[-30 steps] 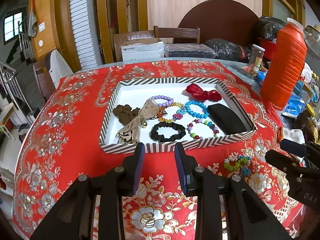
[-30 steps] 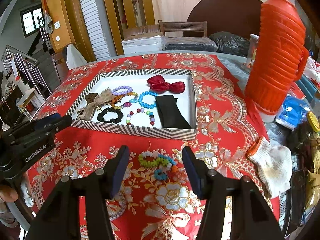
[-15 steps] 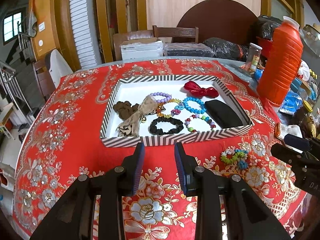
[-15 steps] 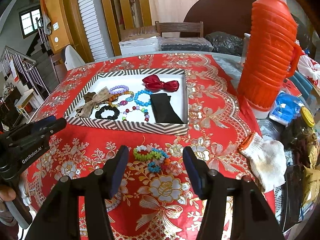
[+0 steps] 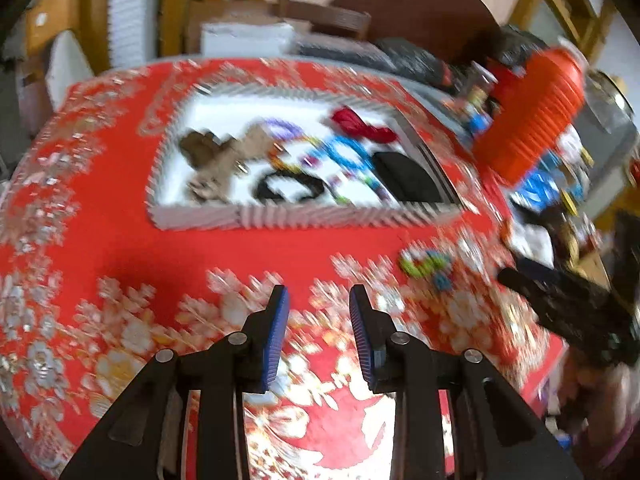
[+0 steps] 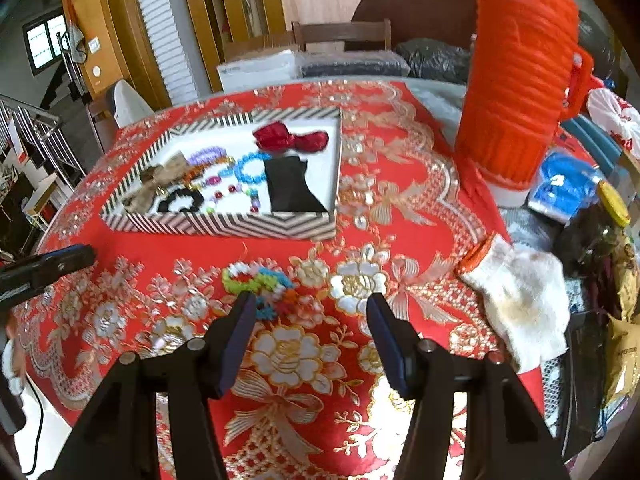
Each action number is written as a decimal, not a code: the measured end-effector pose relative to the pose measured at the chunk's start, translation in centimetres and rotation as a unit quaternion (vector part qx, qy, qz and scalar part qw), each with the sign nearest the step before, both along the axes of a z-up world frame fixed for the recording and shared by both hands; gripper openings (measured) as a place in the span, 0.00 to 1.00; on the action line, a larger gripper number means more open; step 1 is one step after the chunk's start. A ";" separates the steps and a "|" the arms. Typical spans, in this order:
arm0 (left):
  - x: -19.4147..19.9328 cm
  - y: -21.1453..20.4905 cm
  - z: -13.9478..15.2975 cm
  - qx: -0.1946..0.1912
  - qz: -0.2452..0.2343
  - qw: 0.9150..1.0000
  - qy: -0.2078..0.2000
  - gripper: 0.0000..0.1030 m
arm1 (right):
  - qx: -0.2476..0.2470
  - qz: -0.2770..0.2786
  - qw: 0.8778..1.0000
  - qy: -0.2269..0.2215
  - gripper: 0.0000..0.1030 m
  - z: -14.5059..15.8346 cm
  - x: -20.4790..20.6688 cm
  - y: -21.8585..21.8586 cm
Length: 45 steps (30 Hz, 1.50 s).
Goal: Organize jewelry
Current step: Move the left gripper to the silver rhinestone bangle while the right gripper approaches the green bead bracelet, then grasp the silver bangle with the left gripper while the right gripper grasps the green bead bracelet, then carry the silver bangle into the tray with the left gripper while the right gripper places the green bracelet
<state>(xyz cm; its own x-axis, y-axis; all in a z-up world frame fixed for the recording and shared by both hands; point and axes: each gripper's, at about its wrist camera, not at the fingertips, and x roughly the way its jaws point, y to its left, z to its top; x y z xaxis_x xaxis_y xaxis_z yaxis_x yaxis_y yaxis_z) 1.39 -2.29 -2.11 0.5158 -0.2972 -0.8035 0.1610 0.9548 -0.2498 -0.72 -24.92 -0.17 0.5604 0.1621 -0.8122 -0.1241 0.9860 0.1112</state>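
Observation:
A striped tray with a white floor holds a red bow, a black pouch, a blue bead bracelet, a black scrunchie and brown bows. A loose bunch of colourful bracelets lies on the red cloth in front of the tray. My right gripper is open, and the bunch lies just ahead of its left fingertip, not between the pads. My left gripper is open over bare cloth. In its blurred view, the bracelets lie to its right and the tray ahead.
A tall orange thermos stands at the right of the table. Near it are a white glove, a blue packet and a yellow-lidded jar. Boxes and chairs stand behind the table. Its front edge is close below both grippers.
My right gripper has come down and forward, so the loose bracelets now sit by its left fingertip. The left view has swung and blurred. Both jaws keep the same gap.

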 end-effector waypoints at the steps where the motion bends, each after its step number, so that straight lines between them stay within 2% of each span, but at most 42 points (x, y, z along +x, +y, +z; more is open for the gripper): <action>1: -0.3 -0.5 -0.3 0.001 -0.014 1.000 0.006 0.28 | 0.003 0.003 1.000 0.004 0.58 -0.4 0.3 0.1; 6: -1.4 -3.1 -1.8 -0.004 -0.065 0.997 0.035 0.34 | 0.004 0.031 0.999 0.015 0.58 -2.4 2.0 1.5; 10: -1.9 -5.2 -3.3 0.036 -0.083 0.995 0.038 0.34 | -0.006 0.056 0.998 0.019 0.58 -3.3 3.5 2.7; 15: -1.9 -6.6 -4.8 0.055 -0.093 0.992 0.060 0.34 | -0.006 0.060 0.998 0.023 0.58 -4.3 4.8 2.9; 17: -2.1 -7.2 -4.8 0.067 -0.100 0.991 0.051 0.34 | 0.000 0.058 0.998 0.028 0.56 -4.9 5.0 2.7; 18: -2.1 -7.4 -4.9 0.069 -0.105 0.991 0.051 0.34 | 0.000 0.057 0.998 0.019 0.51 -4.9 5.0 2.7; 19: -2.1 -7.4 -4.9 0.070 -0.107 0.991 0.045 0.33 | 0.001 0.060 0.998 0.015 0.36 -5.0 4.9 2.7; 20: -2.2 -7.5 -4.9 0.069 -0.108 0.991 0.039 0.28 | 0.000 0.061 0.998 0.011 0.29 -5.0 4.9 2.7; 21: -2.3 -7.5 -5.0 0.069 -0.112 0.991 0.037 0.22 | 0.008 0.066 0.998 0.011 0.17 -4.9 4.9 2.7; 22: -2.2 -7.6 -5.0 0.070 -0.114 0.990 0.035 0.09 | 0.013 0.067 0.998 0.012 0.15 -4.9 5.0 2.7; 23: -2.0 -7.5 -5.1 0.066 -0.114 0.991 0.037 0.04 | 0.013 0.068 0.998 0.012 0.14 -4.9 4.9 2.8; 26: -1.6 -6.7 -4.8 0.033 -0.109 0.992 0.049 0.04 | 0.031 0.068 0.997 -0.006 0.12 -3.7 4.3 2.5; 31: -1.4 -5.8 -2.8 0.027 -0.097 0.995 0.020 0.04 | 0.052 0.070 0.996 -0.029 0.12 -1.1 3.6 2.1; 35: -0.9 -5.2 -1.4 0.025 -0.087 0.996 0.003 0.04 | 0.065 0.068 0.994 -0.048 0.12 1.1 3.1 1.6; 45: 0.7 -4.2 1.6 0.043 -0.054 0.997 -0.039 0.04 | 0.057 0.079 0.991 -0.088 0.12 5.1 1.7 2.0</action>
<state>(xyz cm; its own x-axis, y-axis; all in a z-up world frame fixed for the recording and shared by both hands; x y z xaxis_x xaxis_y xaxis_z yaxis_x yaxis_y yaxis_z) 2.09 -6.45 -0.52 0.5464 -0.2862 -0.7871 0.2796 0.9482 -0.1506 0.99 -22.96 4.97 0.6515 0.3448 -0.6758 -0.3041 0.9348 0.1838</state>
